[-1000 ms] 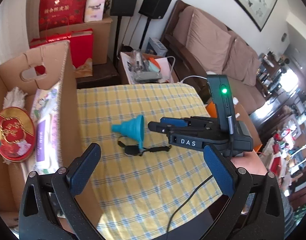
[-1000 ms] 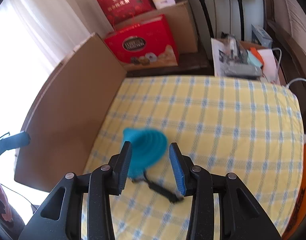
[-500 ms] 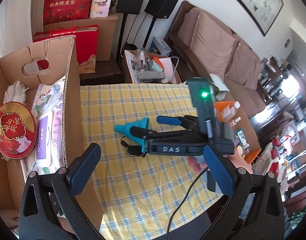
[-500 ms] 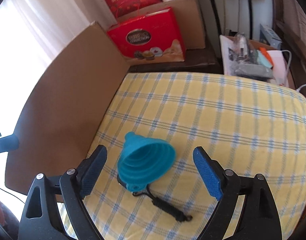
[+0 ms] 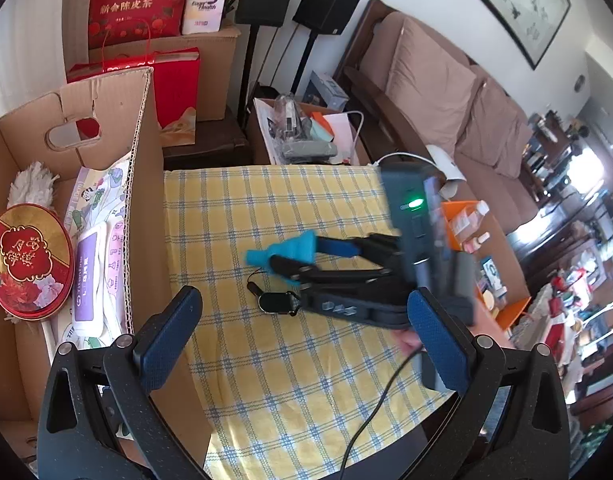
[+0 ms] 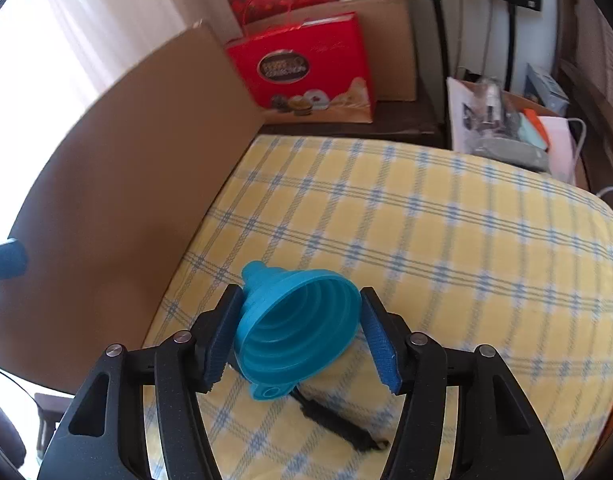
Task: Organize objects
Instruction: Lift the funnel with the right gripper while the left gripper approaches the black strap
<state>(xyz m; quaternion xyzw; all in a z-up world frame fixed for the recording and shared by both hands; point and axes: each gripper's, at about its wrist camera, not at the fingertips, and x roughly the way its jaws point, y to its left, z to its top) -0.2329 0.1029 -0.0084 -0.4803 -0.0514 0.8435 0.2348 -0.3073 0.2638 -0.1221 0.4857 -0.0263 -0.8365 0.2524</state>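
Note:
A blue collapsible funnel (image 6: 294, 332) lies on its side on the yellow checked cloth (image 6: 426, 240), wide mouth toward the camera. My right gripper (image 6: 298, 336) has it between its jaws, which are closing, and both pads touch the rim. In the left wrist view the right gripper (image 5: 294, 256) reaches in from the right with the funnel (image 5: 286, 248) at its tips. A black key fob (image 5: 274, 302) with a strap lies just below it. My left gripper (image 5: 306, 332) hovers open over the cloth's near edge, holding nothing.
An open cardboard box (image 5: 146, 200) stands left of the cloth and holds a red tin (image 5: 26, 260), wipe packs and a duster. Behind are a red gift bag (image 6: 306, 68), speakers, a cluttered side box (image 5: 302, 136) and a sofa (image 5: 446, 92). A black cable (image 5: 370, 420) crosses the near edge.
The right gripper spread wide, moved over the funnel, then narrowed until its pads met the funnel's rim. The left gripper stayed put.

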